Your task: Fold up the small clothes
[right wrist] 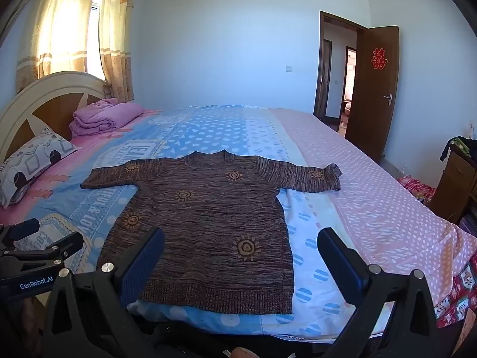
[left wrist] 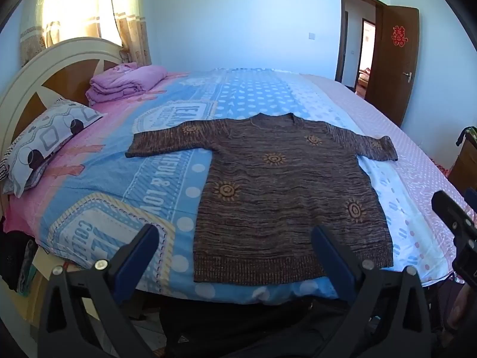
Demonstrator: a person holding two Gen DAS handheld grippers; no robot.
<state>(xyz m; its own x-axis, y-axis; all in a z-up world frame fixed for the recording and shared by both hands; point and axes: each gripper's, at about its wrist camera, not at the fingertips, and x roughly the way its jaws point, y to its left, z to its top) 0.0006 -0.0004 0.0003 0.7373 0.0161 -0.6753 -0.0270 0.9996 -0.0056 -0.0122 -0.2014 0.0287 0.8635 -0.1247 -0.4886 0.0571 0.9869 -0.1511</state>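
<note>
A brown knitted sweater (left wrist: 283,185) with orange sun motifs lies flat on the bed, sleeves spread out to both sides, hem toward me. The right wrist view shows the same sweater (right wrist: 208,226). My left gripper (left wrist: 235,232) hovers over the bed's near edge by the hem, jaws wide open, nothing between them. My right gripper (right wrist: 241,235) is likewise open and empty, above the hem's right part. The right gripper's body (left wrist: 456,229) shows at the right edge of the left wrist view; the left gripper's body (right wrist: 35,253) shows at the left of the right wrist view.
The bed (left wrist: 417,173) has a blue, pink and white patterned sheet. A patterned pillow (left wrist: 47,143) and a folded pink blanket (left wrist: 125,83) lie by the headboard (left wrist: 44,71) at left. An open brown door (left wrist: 393,65) stands far right. A wooden cabinet (right wrist: 456,179) is at right.
</note>
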